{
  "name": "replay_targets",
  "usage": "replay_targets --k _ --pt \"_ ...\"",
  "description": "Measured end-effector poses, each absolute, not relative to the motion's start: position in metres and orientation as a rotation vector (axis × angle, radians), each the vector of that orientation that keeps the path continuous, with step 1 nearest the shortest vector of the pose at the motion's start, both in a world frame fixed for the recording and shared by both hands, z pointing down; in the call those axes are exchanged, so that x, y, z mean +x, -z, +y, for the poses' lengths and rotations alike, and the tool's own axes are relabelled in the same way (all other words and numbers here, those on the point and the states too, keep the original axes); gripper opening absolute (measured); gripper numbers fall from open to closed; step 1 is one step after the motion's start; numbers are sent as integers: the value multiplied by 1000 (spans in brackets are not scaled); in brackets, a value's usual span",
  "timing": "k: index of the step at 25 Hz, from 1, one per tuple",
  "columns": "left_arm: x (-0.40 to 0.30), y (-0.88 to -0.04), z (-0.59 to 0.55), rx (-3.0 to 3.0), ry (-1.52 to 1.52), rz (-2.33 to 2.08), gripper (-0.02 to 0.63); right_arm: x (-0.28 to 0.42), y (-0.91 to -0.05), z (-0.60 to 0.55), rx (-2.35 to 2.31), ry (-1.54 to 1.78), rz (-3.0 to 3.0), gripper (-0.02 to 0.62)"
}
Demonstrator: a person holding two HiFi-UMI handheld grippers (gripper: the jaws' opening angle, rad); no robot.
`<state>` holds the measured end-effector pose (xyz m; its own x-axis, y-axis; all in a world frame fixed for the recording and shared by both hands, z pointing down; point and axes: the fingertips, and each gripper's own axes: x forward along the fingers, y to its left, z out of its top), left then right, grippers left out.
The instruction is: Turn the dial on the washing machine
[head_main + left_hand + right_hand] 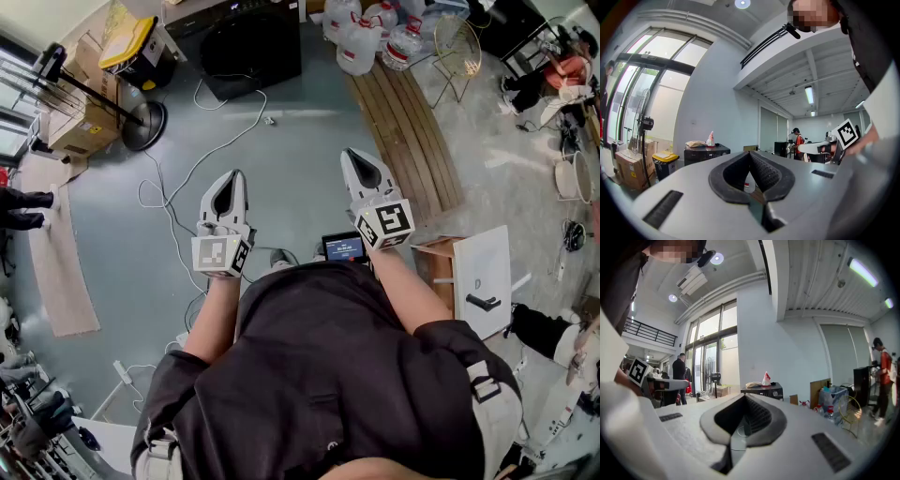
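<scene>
A black box-shaped appliance [251, 47] stands against the far wall, well ahead of both grippers; no dial shows on it at this distance. It appears small in the left gripper view [700, 152] and the right gripper view [764, 391], with a bag and a red-and-white cone on top. My left gripper [226, 180] is held level at waist height, jaws together and empty [750, 157]. My right gripper [355, 156] is level beside it, a little further forward, also shut on nothing [744, 399].
White cables [187, 178] trail over the grey floor ahead. Water bottles [370, 33] and wooden planks [408, 131] lie right of the appliance, with a yellow-lidded bin [131, 42], cardboard boxes [80, 112] and a stand's round base [142, 127] to its left. A white panel [483, 281] lies at right.
</scene>
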<state>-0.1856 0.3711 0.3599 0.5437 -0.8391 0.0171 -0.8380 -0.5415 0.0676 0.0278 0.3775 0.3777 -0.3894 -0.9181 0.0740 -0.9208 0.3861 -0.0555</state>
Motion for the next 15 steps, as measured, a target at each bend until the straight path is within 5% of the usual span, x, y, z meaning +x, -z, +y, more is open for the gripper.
replay_targets --k 10,15 --pt "-184 -365 383 2716 7 -1434 -5 32 -371 385 1779 -69 -2597 6" --pt "-176 -367 388 2715 12 -1430 -5 40 -372 390 1810 -107 -2634 71"
